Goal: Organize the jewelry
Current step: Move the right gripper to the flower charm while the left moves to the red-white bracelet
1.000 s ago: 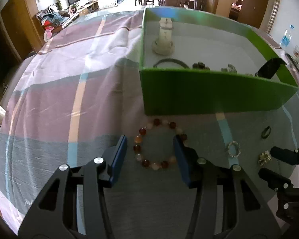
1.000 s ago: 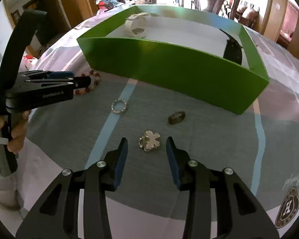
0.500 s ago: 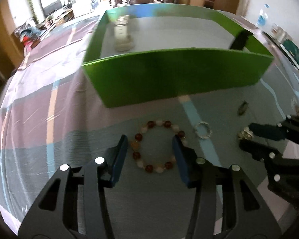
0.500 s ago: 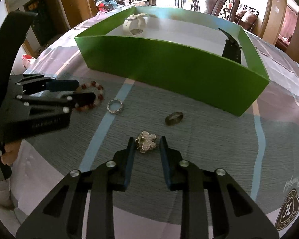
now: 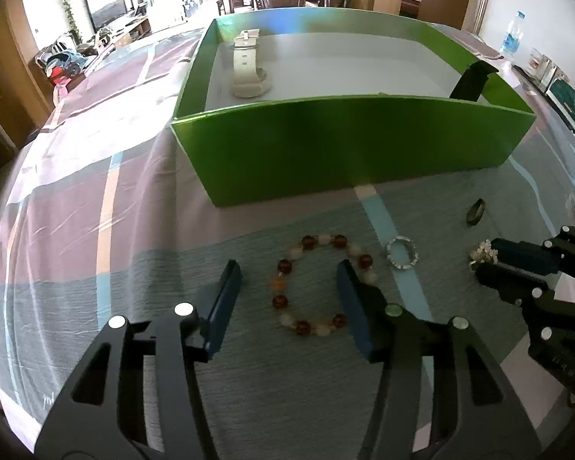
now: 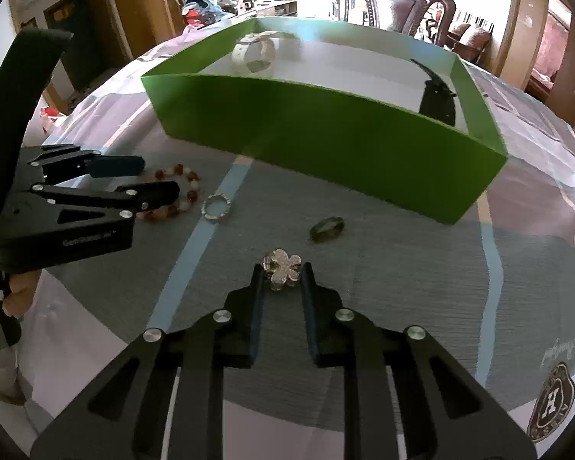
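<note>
A bead bracelet (image 5: 287, 266) of red and pale beads lies on the striped cloth in front of the green box (image 5: 345, 145). My left gripper (image 5: 287, 272) hovers over it with its jaws opening. The left finger stands clear of the beads and the right finger covers the bracelet's right side. In the right wrist view a silver flower brooch (image 6: 281, 264) sits between the tips of my right gripper (image 6: 282, 272). Those jaws are closing and both pads touch its petals. A silver ring (image 6: 216, 207) and a dark ring (image 6: 327, 228) lie loose nearby.
Inside the green box (image 6: 326, 134) stand a white watch (image 5: 247, 73) and a black piece (image 5: 471, 80). A hand (image 6: 15, 287) holds the left gripper's handle. A water bottle (image 5: 513, 36) stands far right; chairs and furniture lie beyond the table.
The right jaws have narrowed from wide apart to touching the brooch. The left gripper has shifted sideways and rolled over the bracelet, and its jaws stand slightly wider.
</note>
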### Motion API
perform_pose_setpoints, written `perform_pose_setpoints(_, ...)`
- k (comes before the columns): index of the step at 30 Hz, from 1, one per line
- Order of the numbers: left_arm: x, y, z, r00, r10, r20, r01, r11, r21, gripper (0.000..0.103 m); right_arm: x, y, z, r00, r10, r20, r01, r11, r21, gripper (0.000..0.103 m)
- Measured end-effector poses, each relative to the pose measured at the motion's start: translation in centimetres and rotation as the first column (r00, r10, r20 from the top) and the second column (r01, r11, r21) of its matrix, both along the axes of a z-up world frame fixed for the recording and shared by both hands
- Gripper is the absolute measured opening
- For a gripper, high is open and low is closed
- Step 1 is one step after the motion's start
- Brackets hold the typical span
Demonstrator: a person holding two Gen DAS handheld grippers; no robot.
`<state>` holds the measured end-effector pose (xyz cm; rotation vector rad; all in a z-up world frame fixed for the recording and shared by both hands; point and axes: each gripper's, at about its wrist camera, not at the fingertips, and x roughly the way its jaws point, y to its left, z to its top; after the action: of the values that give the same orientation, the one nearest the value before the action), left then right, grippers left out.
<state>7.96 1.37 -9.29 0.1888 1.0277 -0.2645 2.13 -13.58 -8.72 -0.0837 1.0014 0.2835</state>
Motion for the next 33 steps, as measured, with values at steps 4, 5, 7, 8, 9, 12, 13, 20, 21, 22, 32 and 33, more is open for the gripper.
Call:
perform_pose_setpoints(4, 0.1, -0.1, 0.0, 1.000, 0.004, 0.001, -0.004, 1.000, 0.001, 0.053, 0.0, -0.7, 0.3, 1.000, -0.021, 0.006, 0.021, 1.000, 0.011, 0.019)
perform_pose_setpoints(5, 0.2, -0.1, 0.0, 1.000, 0.003, 0.001, -0.003, 1.000, 0.001, 0.053, 0.0, -0.9, 0.4, 1.000, -0.026, 0.008, 0.026, 1.000, 0.014, 0.019)
perform_pose_setpoints(7, 0.2, -0.1, 0.0, 1.000, 0.003, 0.000, -0.003, 1.000, 0.000, 0.053, -0.1, -1.2, 0.6, 0.999, -0.033, 0.012, 0.033, 0.999, 0.019, 0.019)
perform_pose_setpoints(8, 0.2, -0.1, 0.0, 1.000, 0.003, 0.000, -0.003, 1.000, 0.000, 0.053, -0.1, -1.3, 0.7, 0.999, -0.036, 0.015, 0.036, 0.999, 0.022, 0.019)
perform_pose_setpoints(9, 0.2, -0.1, 0.0, 1.000, 0.004, 0.000, -0.004, 1.000, 0.000, 0.053, -0.1, -1.4, 0.8, 0.999, -0.039, 0.018, 0.039, 0.999, 0.025, 0.019)
perform_pose_setpoints(12, 0.2, -0.1, 0.0, 1.000, 0.003, 0.000, -0.003, 1.000, 0.000, 0.054, -0.2, -1.7, 0.9, 0.999, -0.045, 0.021, 0.044, 0.999, 0.031, 0.018)
perform_pose_setpoints(13, 0.2, -0.1, 0.0, 1.000, 0.003, 0.000, -0.003, 1.000, 0.000, 0.054, -0.2, -1.7, 0.9, 0.999, -0.045, 0.021, 0.044, 0.999, 0.032, 0.018)
perform_pose_setpoints(20, 0.2, 0.0, 0.0, 1.000, 0.003, 0.000, -0.003, 1.000, 0.000, 0.055, -0.3, -1.7, 1.1, 0.999, -0.047, 0.027, 0.046, 0.998, 0.041, 0.016)
perform_pose_setpoints(21, 0.2, 0.0, 0.0, 1.000, 0.003, 0.000, -0.003, 1.000, 0.000, 0.055, -0.2, -1.7, 1.1, 0.998, -0.048, 0.027, 0.047, 0.998, 0.041, 0.015)
perform_pose_setpoints(22, 0.2, 0.0, 0.0, 1.000, 0.003, 0.001, -0.003, 1.000, -0.001, 0.055, -0.2, -1.7, 1.1, 0.998, -0.048, 0.027, 0.047, 0.998, 0.042, 0.015)
perform_pose_setpoints(32, 0.5, 0.5, 0.2, 1.000, 0.014, 0.006, -0.014, 1.000, -0.011, 0.058, -0.4, -1.2, 0.9, 1.000, -0.014, 0.016, 0.014, 0.999, 0.037, 0.015)
perform_pose_setpoints(33, 0.6, 0.6, 0.3, 1.000, 0.016, 0.007, -0.016, 1.000, -0.013, 0.058, -0.4, -1.2, 0.9, 1.000, -0.007, 0.014, 0.007, 0.999, 0.040, 0.016)
